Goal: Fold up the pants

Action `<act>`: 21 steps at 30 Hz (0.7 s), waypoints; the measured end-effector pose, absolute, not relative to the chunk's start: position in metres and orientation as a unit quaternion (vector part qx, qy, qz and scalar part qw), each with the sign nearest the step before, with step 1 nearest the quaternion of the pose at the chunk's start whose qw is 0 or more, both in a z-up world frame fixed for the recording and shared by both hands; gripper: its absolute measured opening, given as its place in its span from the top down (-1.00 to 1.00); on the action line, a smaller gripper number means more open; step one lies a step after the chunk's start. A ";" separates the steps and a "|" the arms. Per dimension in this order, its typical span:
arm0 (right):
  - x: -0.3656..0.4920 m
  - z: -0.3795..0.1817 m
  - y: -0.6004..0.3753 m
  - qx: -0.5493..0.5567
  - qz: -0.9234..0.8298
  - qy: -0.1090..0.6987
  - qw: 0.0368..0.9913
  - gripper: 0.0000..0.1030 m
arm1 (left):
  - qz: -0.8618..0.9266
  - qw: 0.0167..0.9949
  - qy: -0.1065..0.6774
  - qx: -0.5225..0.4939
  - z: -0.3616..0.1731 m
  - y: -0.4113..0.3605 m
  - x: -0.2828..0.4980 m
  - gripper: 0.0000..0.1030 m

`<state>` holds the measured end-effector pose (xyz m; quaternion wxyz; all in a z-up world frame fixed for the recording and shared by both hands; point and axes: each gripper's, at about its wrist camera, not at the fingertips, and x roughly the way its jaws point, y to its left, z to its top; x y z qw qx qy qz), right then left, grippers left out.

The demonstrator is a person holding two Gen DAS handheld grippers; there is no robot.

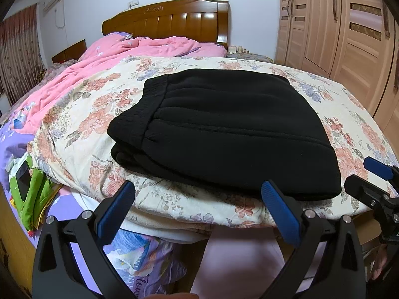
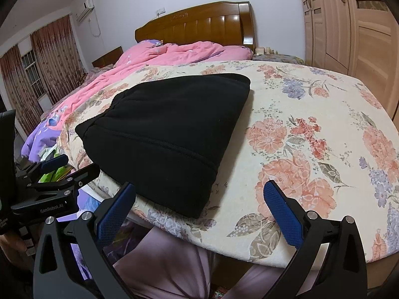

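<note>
Pants (image 1: 219, 129) lie folded, black and thick, on floral quilt (image 1: 349, 114).

Home bedroom — bed (image 1: 174, 199); wooden headboard (image 1: 169, 17); wardrobe (image 1: 336, 25).

On the black body of my left gripper (image 2: 63, 174), seen at the left edge of the right wrist view, white lettering reads "GenRobot.AI". Below it, on the same black housing, two further lines of small white print are present but too small to read. In the left wrist view, the purple printed bedsheet (image 1: 139, 274) hanging under the floral cover carries cursive script near the bottom edge; only a partial "Flow" can be read.
</note>
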<state>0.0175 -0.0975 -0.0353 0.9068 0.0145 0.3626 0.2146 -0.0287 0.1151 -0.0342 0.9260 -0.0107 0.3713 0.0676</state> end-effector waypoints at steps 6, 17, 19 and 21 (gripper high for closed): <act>0.017 -0.035 -0.097 0.015 0.214 0.363 0.907 -0.92 | 0.068 0.926 0.372 -0.012 -0.034 0.116 -0.028 -0.97; 0.017 -0.036 -0.096 0.014 0.215 0.364 0.906 -0.92 | 0.069 0.925 0.373 -0.012 -0.035 0.116 -0.029 -0.96; 0.017 -0.036 -0.096 0.014 0.216 0.364 0.906 -0.92 | 0.069 0.925 0.373 -0.013 -0.035 0.116 -0.029 -0.96; 0.017 -0.036 -0.096 0.014 0.216 0.364 0.906 -0.92 | 0.069 0.925 0.373 -0.013 -0.035 0.116 -0.029 -0.97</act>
